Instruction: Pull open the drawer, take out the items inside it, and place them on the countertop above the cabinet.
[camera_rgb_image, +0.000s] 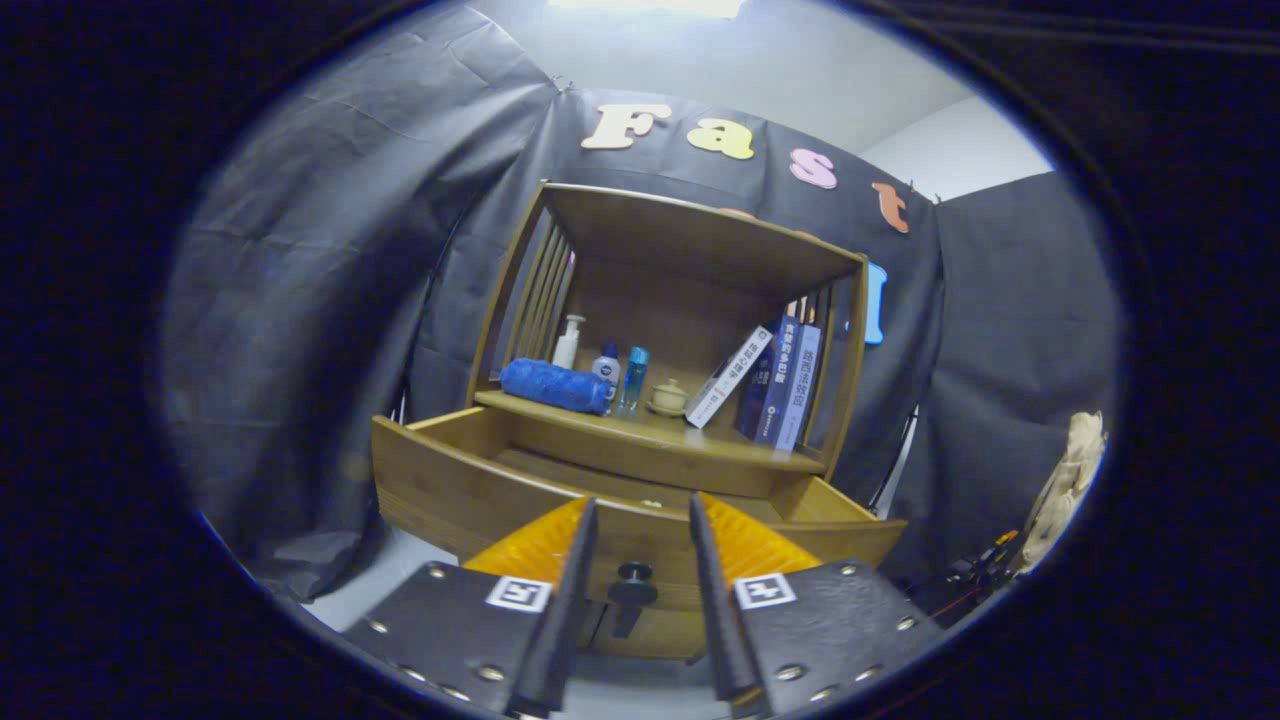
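A wooden cabinet (690, 300) stands against the booth wall with its drawer (450, 480) pulled out toward me. The drawer's dark knob (633, 575) sits on the front panel, in the gap between my fingers and touching neither. My gripper (642, 503) is open, its tips level with the drawer's front rim. Of the drawer's inside I see only a strip of bare wooden floor (600, 468); the front panel hides the remainder. On the countertop (660, 432) above the drawer lies a rolled blue towel (555, 385).
Beside the towel stand a white pump bottle (568, 342), a small dark-capped bottle (606, 366), a clear blue bottle (633, 378) and a small lidded jar (668, 397). Books (775, 380) lean at the countertop's right. A pale object (1065, 480) and cables sit at the far right.
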